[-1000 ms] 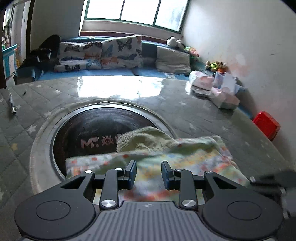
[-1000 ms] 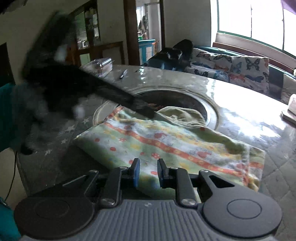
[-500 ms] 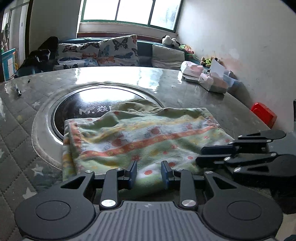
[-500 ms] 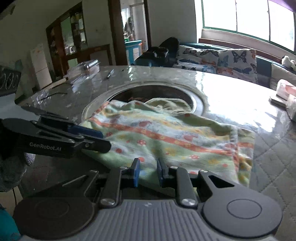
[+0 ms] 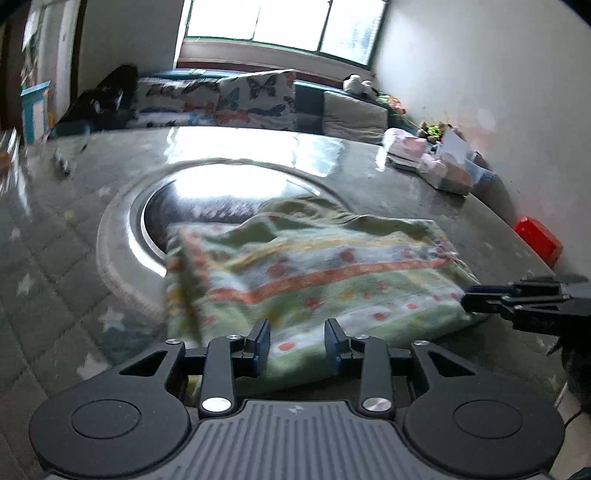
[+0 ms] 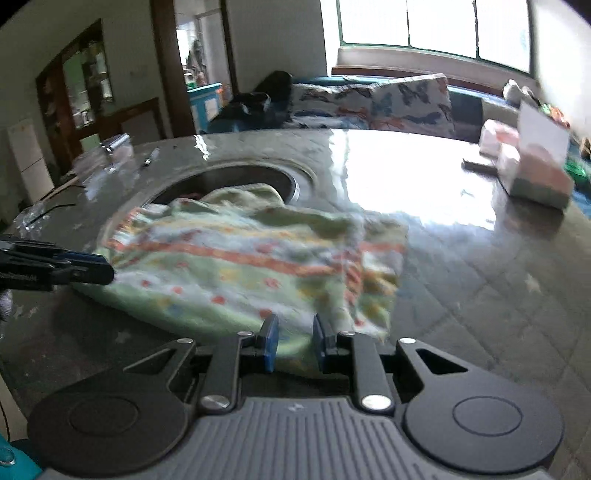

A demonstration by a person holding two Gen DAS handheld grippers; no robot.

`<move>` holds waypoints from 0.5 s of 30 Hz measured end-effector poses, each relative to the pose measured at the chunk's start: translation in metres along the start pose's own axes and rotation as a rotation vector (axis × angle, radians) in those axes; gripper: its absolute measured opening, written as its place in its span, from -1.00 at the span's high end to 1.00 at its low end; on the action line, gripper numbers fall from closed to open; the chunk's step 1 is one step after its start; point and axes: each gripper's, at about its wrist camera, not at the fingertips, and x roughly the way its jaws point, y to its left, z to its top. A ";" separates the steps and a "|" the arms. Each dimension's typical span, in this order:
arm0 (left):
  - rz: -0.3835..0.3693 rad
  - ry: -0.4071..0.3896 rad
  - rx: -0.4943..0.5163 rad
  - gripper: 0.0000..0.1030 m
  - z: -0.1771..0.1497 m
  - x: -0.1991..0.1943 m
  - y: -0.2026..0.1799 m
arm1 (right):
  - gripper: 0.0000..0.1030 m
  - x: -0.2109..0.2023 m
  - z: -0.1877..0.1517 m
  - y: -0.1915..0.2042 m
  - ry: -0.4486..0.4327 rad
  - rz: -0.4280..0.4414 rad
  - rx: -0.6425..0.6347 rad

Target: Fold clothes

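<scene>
- Nearest in the left wrist view: left gripper (image 5: pixel 297 341), jaws opening, blue pads clearly apart. Near hem of the cloth (image 5: pixel 314 273) seen in the gap, pressed by neither pad.
- Nearest in the right wrist view: right gripper (image 6: pixel 293 339), jaws set narrow with a slim gap. Cloth hem (image 6: pixel 240 266) showing in that gap. Cannot tell whether pinched or merely lying behind, the hem being blurred and partly masked by the pads.
- Just beyond both pairs of jaws: pale green cloth with orange stripes and red spots, lying roughly folded on the grey quilted table (image 5: pixel 55 258). Pattern smeared by blur, layers hard to count.
- Off to the right of the left jaws: right gripper again (image 5: pixel 476 297), seen side-on, tips at the cloth's right corner, body cut off by the frame edge.
- Off to the left of the right jaws: left gripper again (image 6: pixel 107 271), tips at the cloth's left edge, likewise cut off.
- Farther ahead: round sunken well (image 5: pixel 207 199) in the table, its near part hidden under the cloth's far edge.
- Far right of the jaws: pale packets (image 5: pixel 436 166) on the table, and a red object (image 5: pixel 537 240) by the wall, too blurred to name.
- Farthest: butterfly-print cushions (image 5: pixel 255 96) below a washed-out window (image 5: pixel 280 22).
</scene>
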 end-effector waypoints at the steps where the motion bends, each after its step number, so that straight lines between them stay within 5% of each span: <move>1: -0.005 -0.001 -0.010 0.29 0.000 -0.001 0.002 | 0.62 0.000 0.000 -0.001 0.001 0.000 -0.001; 15: 0.070 -0.015 -0.052 0.17 0.020 -0.008 0.027 | 0.51 0.008 0.020 -0.002 0.008 0.006 -0.032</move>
